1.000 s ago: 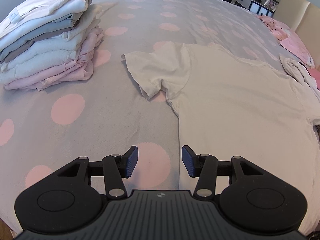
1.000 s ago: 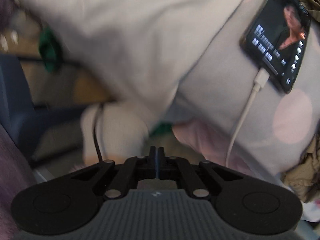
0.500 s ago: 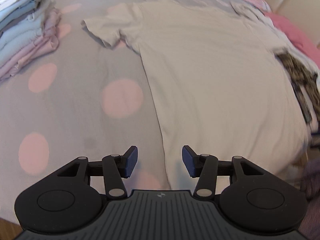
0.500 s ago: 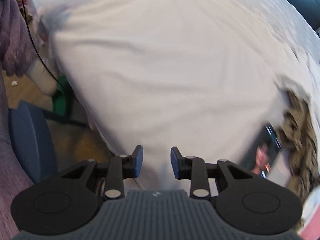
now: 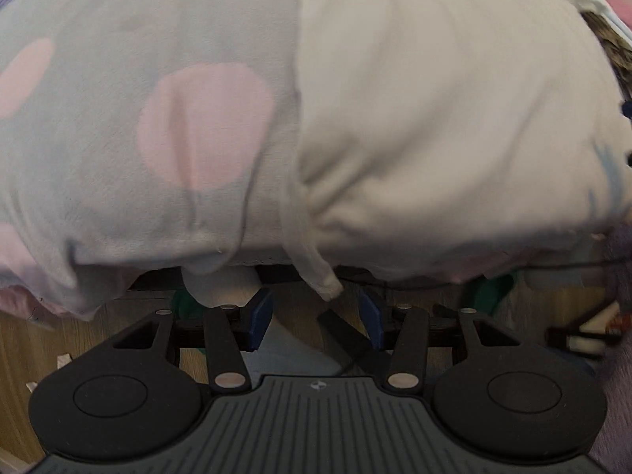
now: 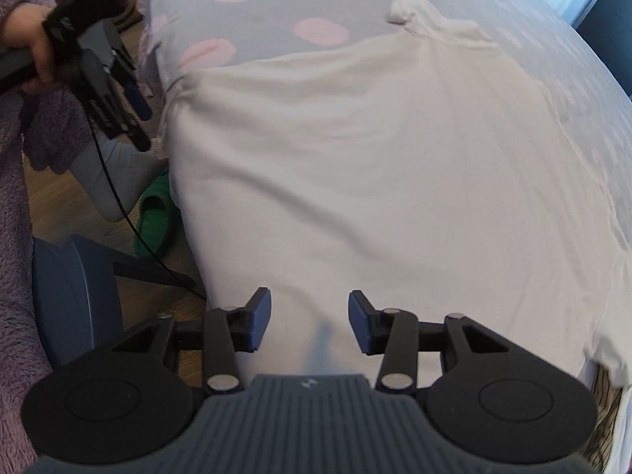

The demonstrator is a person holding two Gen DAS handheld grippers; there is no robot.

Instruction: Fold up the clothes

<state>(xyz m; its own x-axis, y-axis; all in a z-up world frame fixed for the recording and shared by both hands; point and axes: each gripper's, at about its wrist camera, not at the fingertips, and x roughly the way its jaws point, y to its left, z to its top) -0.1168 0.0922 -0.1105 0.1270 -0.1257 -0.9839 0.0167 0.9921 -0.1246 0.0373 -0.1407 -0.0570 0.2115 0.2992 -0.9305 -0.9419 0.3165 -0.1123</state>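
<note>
a white t-shirt [image 6: 395, 158] lies flat on the dotted bed [image 5: 118, 118]. left gripper [image 5: 316, 318] fingers spread wide at its corner; right gripper [image 6: 310, 326] fingers opening, empty.

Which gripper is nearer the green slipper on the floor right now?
Left. The left gripper hangs over the bed's edge just above the green slipper; the right gripper, jaws opening, is over the white T-shirt.

The left gripper [image 5: 316, 318] points straight down, its blue pads [image 5: 260, 316] standing apart with nothing pressed between them. The hand [image 6: 37, 45] gripping its handle wears a fuzzy purple sleeve [image 6: 17, 8]. The right gripper [image 6: 310, 326] tilts steeply downward, its jaws opening, nothing between its pads [image 6: 258, 322].
</note>
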